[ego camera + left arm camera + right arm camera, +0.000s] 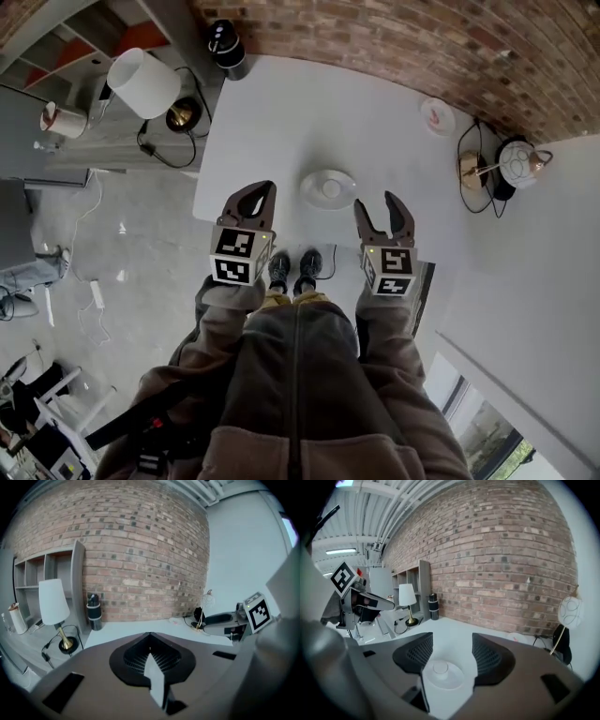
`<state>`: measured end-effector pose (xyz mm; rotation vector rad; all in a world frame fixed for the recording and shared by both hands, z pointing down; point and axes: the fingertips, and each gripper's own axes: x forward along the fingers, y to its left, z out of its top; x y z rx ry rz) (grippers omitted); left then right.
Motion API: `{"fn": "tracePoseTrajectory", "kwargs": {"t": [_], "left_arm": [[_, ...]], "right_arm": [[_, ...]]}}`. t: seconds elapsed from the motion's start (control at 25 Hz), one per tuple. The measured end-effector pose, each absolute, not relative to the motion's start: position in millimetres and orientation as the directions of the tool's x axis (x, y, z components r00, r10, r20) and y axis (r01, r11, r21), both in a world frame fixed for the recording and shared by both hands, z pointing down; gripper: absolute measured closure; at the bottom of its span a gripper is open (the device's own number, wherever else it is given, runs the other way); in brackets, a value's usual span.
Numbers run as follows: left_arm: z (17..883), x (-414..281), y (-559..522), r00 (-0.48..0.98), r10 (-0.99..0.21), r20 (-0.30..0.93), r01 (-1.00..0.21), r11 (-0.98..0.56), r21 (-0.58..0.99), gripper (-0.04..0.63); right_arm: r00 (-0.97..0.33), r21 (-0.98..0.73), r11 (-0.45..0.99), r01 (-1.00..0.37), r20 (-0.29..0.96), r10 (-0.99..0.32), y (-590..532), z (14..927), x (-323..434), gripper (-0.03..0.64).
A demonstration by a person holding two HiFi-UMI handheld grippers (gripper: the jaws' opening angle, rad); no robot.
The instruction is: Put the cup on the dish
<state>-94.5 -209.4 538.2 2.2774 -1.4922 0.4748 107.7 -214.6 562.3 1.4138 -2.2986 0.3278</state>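
A white dish (314, 180) lies on the white table (375, 122) near its front edge, and a small white cup (331, 188) stands in the dish's middle. My right gripper (375, 203) hovers just right of the dish, open and empty. Along its jaws, in the right gripper view (451, 641), the dish (452, 680) and the cup (439, 668) lie on the table beyond the pads. My left gripper (263, 188) is left of the dish, shut on nothing; its pads (154, 656) meet in the left gripper view.
A small plate (437, 115) sits at the table's far right, next to a globe lamp (515, 163) and its cables. A black bottle (225, 43) stands at the far left corner. A white-shaded lamp (142, 82) is on the side unit. The brick wall runs behind.
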Motion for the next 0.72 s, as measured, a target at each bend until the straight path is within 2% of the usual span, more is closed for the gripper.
{"fn": "tracePoseTrajectory", "kwargs": {"t": [0.12,0.2,0.52,0.64,0.72], "left_arm": [[473.4,-85.5,-230.8,0.407,-0.854,0.325,-0.913,-0.395,0.106,0.589],[437.5,-81.0,-240.1,0.413,-0.873,0.260,-0.910,-0.408,0.076,0.589],[351.2,-62.3,-249.8,0.457,-0.878,0.141,-0.889,-0.454,0.054,0.591],[326.9,-57.0,-253.2,0.480,-0.872,0.095,-0.877,-0.480,0.027,0.591],[312.9,-56.6,-254.9,0.482,-0.873,0.074,-0.876,-0.483,0.006,0.589]], "right_arm": [[-0.378,0.037,0.421,-0.906,0.376,-0.846,-220.8,509.5,112.1,0.360],[-0.366,0.055,0.404,-0.913,0.327,-0.871,-225.2,478.0,113.2,0.393],[-0.318,0.030,0.332,-0.943,0.220,-0.922,-235.9,388.1,122.2,0.517],[-0.312,0.026,0.321,-0.947,0.171,-0.935,-243.7,357.6,121.0,0.597],[-0.320,0.025,0.326,-0.945,0.130,-0.938,-248.2,335.3,116.8,0.614]]}}
